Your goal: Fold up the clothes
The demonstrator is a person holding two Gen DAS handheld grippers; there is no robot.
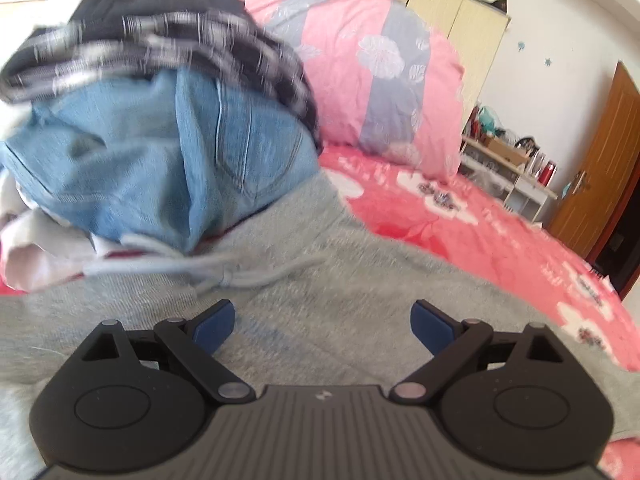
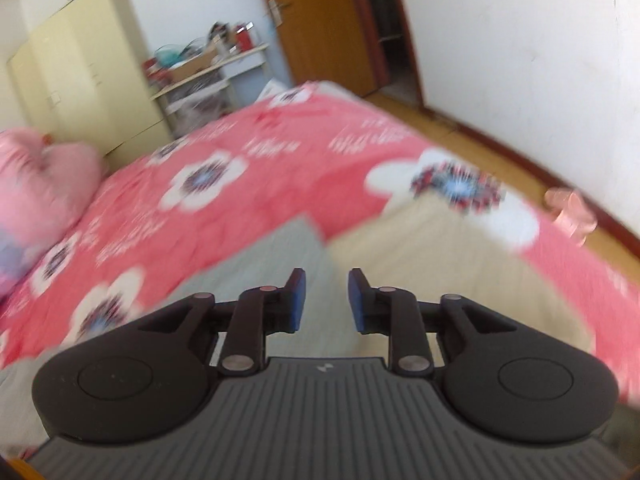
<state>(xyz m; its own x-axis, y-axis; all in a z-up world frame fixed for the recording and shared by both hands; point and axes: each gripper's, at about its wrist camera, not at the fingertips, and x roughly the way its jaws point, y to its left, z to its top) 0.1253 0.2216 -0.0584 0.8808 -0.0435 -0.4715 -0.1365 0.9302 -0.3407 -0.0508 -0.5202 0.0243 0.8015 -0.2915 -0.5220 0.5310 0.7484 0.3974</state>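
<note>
A grey sweatshirt (image 1: 304, 280) is being worked on, spread flat over the red floral bedspread (image 1: 460, 216); its drawstrings (image 1: 224, 272) are lying loose near the neck, toward 11 o'clock from the left gripper (image 1: 322, 326). That gripper is being held just above the grey cloth with its blue pads (image 1: 214, 326) spread wide and nothing between them. In the right wrist view a grey corner (image 2: 280, 252) of what is judged to be the same garment is showing at 11 o'clock of the right gripper (image 2: 325, 300), beside a cream cloth (image 2: 440, 264) at 1 o'clock. The right gripper is being held partly open, a narrow gap showing between its pads, with no fabric pinched; whether it is touching the cloth cannot be told through the blur.

At 10 o'clock in the left view, a heap is waiting: blue jeans (image 1: 160, 168), a dark striped garment (image 1: 168, 40) on top, and white cloth (image 1: 40, 248) beneath. A pink quilt (image 1: 380, 68) is lying behind at 1 o'clock.

The task is being judged as early: the sweatshirt is laid out but no fold is visible on it, and the heap is still unfolded.
</note>
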